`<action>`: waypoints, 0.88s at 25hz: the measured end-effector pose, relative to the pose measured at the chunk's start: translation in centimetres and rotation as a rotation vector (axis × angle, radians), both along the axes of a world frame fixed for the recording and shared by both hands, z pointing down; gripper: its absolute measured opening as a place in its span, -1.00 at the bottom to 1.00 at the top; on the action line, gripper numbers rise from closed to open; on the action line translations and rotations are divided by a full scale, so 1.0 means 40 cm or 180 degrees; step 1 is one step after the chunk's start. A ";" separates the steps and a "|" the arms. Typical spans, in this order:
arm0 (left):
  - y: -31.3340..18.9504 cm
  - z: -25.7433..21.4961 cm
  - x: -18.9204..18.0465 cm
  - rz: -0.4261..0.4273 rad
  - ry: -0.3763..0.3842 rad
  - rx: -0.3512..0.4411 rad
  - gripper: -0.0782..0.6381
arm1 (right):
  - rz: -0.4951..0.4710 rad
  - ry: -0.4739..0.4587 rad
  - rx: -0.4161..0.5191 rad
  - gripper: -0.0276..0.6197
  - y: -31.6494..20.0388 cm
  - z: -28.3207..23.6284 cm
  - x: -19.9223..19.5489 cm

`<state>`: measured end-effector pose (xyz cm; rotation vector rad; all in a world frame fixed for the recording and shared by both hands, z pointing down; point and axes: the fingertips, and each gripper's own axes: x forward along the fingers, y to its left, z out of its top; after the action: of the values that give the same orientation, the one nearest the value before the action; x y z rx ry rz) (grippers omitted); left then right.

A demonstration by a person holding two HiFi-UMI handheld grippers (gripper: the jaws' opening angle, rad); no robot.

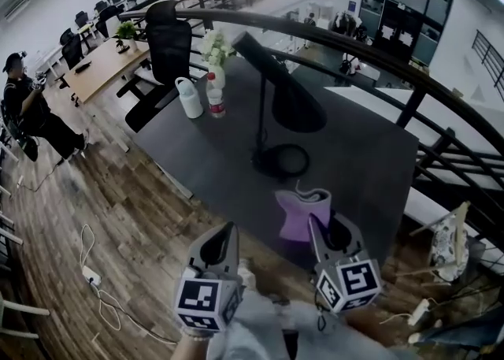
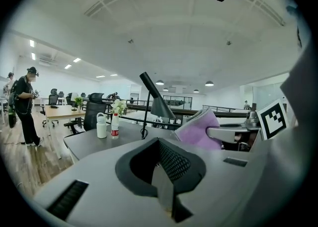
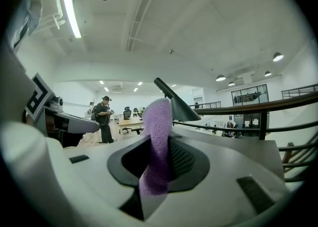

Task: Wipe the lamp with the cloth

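My right claw (image 1: 316,228) is clenched on the purple cloth (image 1: 302,210). The cloth sticks up from its jaws over the near edge of the dark table (image 1: 370,161). My left claw (image 1: 227,234) is squeezed closed with nothing in it, at 9 o'clock of the right 1. The black lamp (image 1: 277,98) stands on the table at 12 o'clock from the cloth, not touching it.

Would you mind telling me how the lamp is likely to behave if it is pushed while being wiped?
The lamp probably tips or wobbles easily: a thin stem carries a large slanted shade above a small round base. The cloth in the right gripper looks soft, so light strokes seem wise.
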<state>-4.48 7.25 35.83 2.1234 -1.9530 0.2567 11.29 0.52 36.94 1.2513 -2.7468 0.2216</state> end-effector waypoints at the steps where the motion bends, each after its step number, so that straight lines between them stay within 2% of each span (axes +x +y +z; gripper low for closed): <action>1: -0.015 0.002 0.000 0.0032 0.0011 -0.0004 -0.76 | 0.0020 0.0000 0.0015 -0.64 -0.011 -0.002 0.000; 12: -0.227 0.001 -0.093 0.0455 0.0024 0.0059 -0.76 | 0.0254 0.0059 0.0189 -0.64 -0.164 -0.060 -0.114; 15: -0.276 -0.006 -0.125 0.0561 0.0071 -0.0003 -0.76 | 0.0279 0.0046 0.0248 -0.64 -0.208 -0.096 -0.161; 22: -0.408 0.002 -0.205 0.0811 0.0085 0.0042 -0.76 | 0.0353 0.0020 0.0534 -0.64 -0.315 -0.197 -0.270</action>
<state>-12.68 -9.05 35.92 2.3710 -1.6719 0.2600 0.48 -12.09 29.08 1.4440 -2.7416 -0.0040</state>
